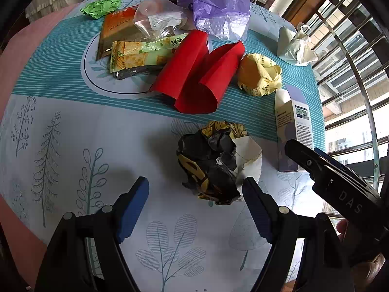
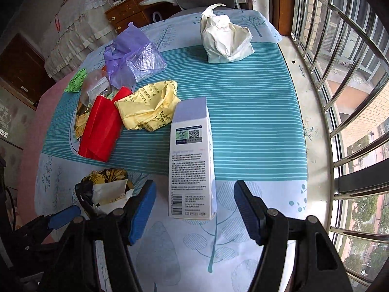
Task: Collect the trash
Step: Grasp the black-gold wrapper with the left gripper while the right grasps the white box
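Observation:
A crumpled black-and-yellow paper ball (image 1: 214, 163) lies on the tablecloth just beyond my left gripper (image 1: 194, 206). That gripper is open and holds nothing, and its right finger is close to the ball's near edge. A white and lavender carton (image 2: 192, 165) lies flat, with its near end between the fingers of my right gripper (image 2: 194, 209). The right gripper is also open, and its pads stand clear of the carton's sides. Further back lie red folded paper (image 1: 197, 73), a yellow crumpled bag (image 1: 260, 75), a purple plastic bag (image 1: 218, 9), snack wrappers (image 1: 136, 53) and a green paper wad (image 1: 102, 6).
A white crumpled paper bag (image 2: 226, 39) sits at the far right of the table, whose teal-striped cloth (image 2: 255, 121) runs across it. Window bars (image 2: 340, 97) and a sill run along the right edge. A wooden cabinet (image 2: 136, 12) stands behind the table.

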The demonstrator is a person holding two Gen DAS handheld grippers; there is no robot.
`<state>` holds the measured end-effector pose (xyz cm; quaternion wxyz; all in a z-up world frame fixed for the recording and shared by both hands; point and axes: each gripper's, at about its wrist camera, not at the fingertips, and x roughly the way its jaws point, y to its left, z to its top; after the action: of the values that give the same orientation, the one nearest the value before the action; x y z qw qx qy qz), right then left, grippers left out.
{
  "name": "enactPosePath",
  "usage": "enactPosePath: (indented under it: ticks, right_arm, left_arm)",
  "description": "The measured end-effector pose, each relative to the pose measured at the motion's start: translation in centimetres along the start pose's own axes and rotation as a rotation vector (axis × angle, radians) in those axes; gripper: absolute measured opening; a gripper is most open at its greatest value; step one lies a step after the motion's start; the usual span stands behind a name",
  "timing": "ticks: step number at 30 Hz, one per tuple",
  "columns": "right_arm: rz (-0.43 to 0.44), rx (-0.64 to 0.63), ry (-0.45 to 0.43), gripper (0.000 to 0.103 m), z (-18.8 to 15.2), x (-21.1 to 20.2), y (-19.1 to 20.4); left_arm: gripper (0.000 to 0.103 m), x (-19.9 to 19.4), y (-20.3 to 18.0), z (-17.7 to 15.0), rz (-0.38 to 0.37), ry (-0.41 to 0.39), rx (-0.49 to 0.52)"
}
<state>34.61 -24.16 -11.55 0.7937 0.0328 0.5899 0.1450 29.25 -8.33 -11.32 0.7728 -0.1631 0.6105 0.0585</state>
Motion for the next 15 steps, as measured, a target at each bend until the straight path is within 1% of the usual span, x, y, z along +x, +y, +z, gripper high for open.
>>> enactPosePath:
  ticks: [2,3,5,6,7,8,11,13,15]
  right_arm:
    - [-0.003,-0.014,0.013,0.067,0.4,0.8,-0.1]
    - [-0.007,-0.017,0.018,0.063,0.4,1.1,-0.2]
    - [-0.003,-0.029,-0.006,0.056,0.5,1.0,-0.3]
    - [0.003,-0.033,-0.002,0.049,0.5,1.1,-0.4]
    - [-0.003,-0.040,-0.016,0.044,0.5,0.9,-0.4]
    - [-0.004,-0.043,-0.012,0.035,0.5,1.0,-0.4]
    - [0.007,-0.046,-0.021,0.035,0.4,0.9,-0.6]
    - [0.010,-0.051,-0.029,0.035,0.2,0.8,-0.5]
    - [0.013,-0.054,-0.035,0.035,-0.1,0.7,-0.5]
  left_arm:
    - [0.078,0.7,-0.4,0.4,0.005,0.008,-0.003]
    - [0.077,1.0,-0.7,0.6,0.010,0.012,-0.003]
    - [0.077,1.4,-1.0,1.0,0.009,0.019,-0.006]
    - [0.072,1.6,-1.1,1.1,0.004,0.022,-0.006]
    - [0.064,1.8,-1.2,1.1,-0.005,0.026,-0.006]
    - [0.061,2.0,-1.3,1.2,-0.009,0.034,-0.005]
    - [0.057,2.2,-1.3,1.1,-0.020,0.030,-0.002]
    - [0.050,2.0,-1.6,1.0,-0.023,0.025,0.014]
    - [0.047,1.7,-2.3,1.0,0.017,0.012,0.052]
